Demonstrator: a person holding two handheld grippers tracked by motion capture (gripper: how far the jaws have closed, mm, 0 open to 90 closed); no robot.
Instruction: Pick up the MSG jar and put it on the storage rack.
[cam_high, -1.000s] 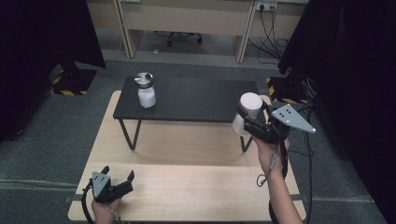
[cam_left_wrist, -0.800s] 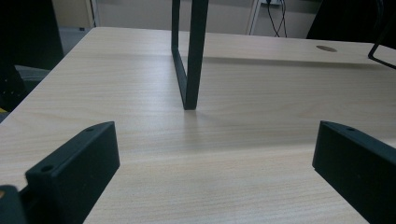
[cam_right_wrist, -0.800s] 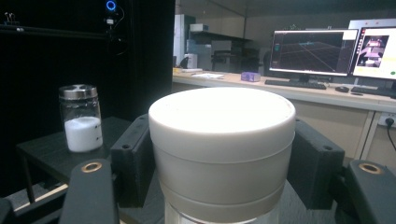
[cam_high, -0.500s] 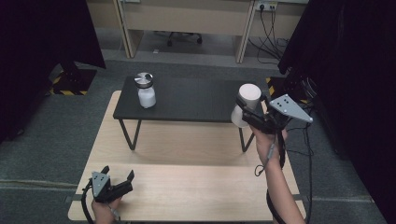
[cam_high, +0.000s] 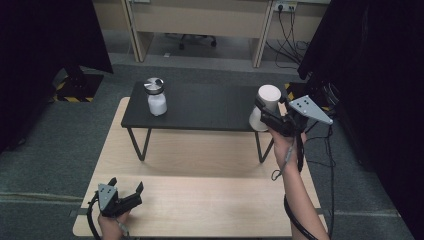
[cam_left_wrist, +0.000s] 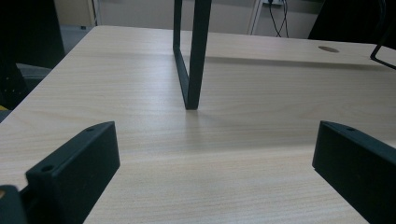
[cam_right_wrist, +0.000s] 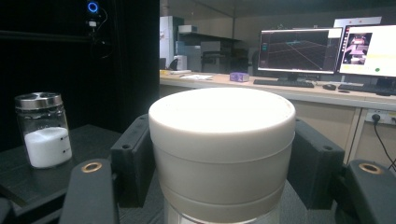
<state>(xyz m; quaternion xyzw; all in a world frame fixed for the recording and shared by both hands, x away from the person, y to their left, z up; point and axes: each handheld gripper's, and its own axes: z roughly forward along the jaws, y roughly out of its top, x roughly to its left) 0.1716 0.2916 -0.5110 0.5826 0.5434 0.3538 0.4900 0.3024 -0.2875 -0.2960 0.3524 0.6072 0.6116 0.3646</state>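
White-lidded container sits clamped in the right gripper, held above the right end of the black tabletop; the left gripper, jaws spread and empty, rests on the wooden tabletop

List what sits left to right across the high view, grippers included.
left gripper → glass jar with the metal lid → white-capped container → right gripper, shut on that container at the right end of the black table.
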